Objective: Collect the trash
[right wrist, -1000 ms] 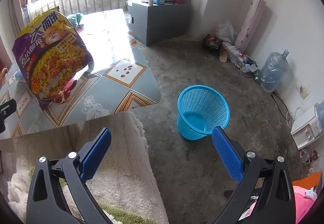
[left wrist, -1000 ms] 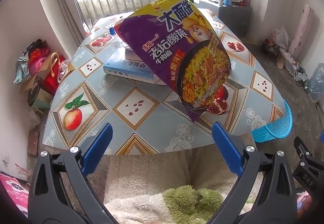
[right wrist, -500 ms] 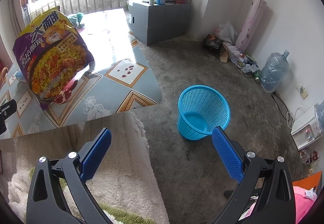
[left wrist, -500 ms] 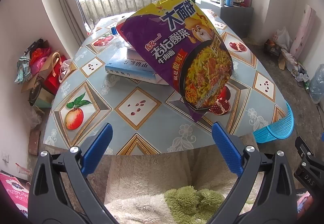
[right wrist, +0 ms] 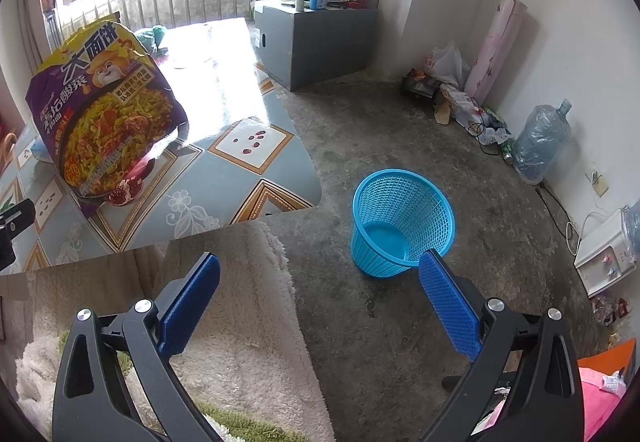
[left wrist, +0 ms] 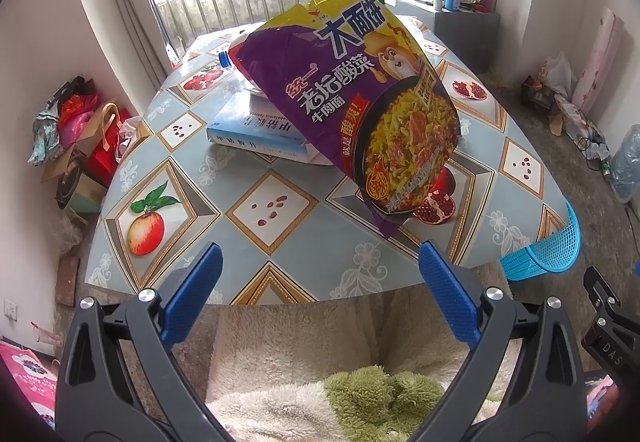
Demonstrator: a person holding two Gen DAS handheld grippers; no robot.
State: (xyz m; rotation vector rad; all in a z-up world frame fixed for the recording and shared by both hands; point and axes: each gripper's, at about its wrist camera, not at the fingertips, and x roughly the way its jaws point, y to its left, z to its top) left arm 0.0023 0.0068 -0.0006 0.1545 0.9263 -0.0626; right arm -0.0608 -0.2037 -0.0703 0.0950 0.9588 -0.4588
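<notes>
A purple-and-yellow noodle bag [left wrist: 360,98] leans tilted on the table; an upright blue mesh basket [right wrist: 402,222] stands on the floor.

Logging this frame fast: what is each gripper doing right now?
Left gripper: open, holding nothing; noodle packet lies ahead on the table.
Right gripper: open, holding nothing, above the floor near the blue basket.

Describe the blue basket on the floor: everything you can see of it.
The blue basket is a round plastic wastebasket with lattice walls and a solid bottom, tapering from a wide rim to a narrower base. It stands upright on the bare concrete floor, just past the table's corner, mouth open upward. Its inside shows only the bottom, with nothing in it. Nothing touches it; the right tongs are open and empty. The left wrist view catches only its rim beyond the table edge.
</notes>
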